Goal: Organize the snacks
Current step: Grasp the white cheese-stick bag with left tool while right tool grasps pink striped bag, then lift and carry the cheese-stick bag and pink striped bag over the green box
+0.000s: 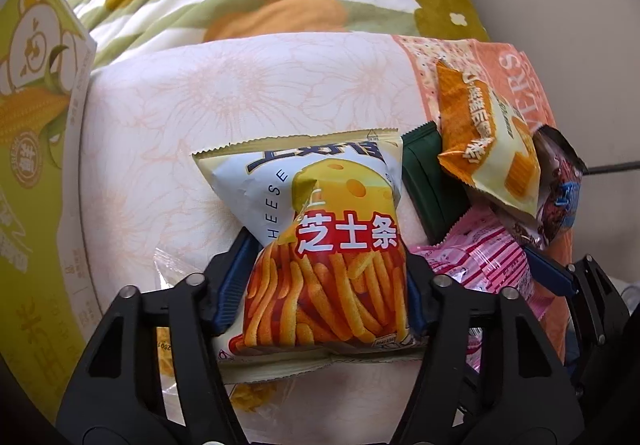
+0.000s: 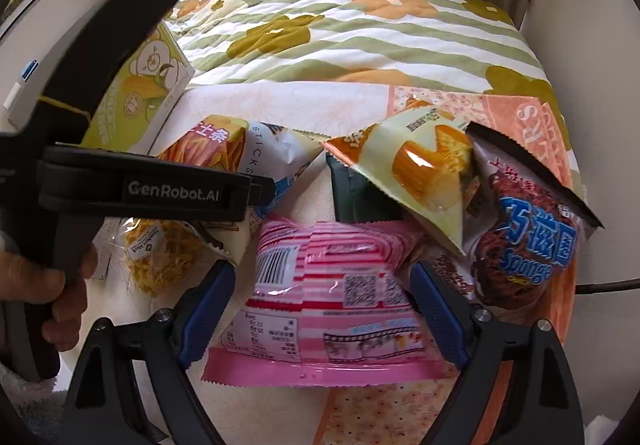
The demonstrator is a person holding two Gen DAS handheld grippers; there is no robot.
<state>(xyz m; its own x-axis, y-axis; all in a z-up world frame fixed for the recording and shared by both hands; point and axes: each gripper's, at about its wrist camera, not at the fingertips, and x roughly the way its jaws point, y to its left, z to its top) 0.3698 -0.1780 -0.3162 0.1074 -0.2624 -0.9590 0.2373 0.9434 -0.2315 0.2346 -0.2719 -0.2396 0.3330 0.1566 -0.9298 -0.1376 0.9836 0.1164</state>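
Two grippers: you hold both low over the bed, pointing forward.
Left gripper (image 1: 324, 285): your fingers pinch the cheese-stick bag (image 1: 320, 245).
Right gripper (image 2: 320, 309): your fingers straddle the pink packet (image 2: 328, 301); whether they grip it is unclear.
Beyond: orange bag (image 2: 420, 173), brown bag (image 2: 528, 237), green box (image 1: 32, 125) at left.

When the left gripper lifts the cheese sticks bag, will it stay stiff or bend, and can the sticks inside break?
The cheese sticks bag looks puffed with air, so it is probably light and will sag little. The left gripper pinches its waist, where the foil creases; a harder squeeze could crush the sticks. The glossy film may slip.
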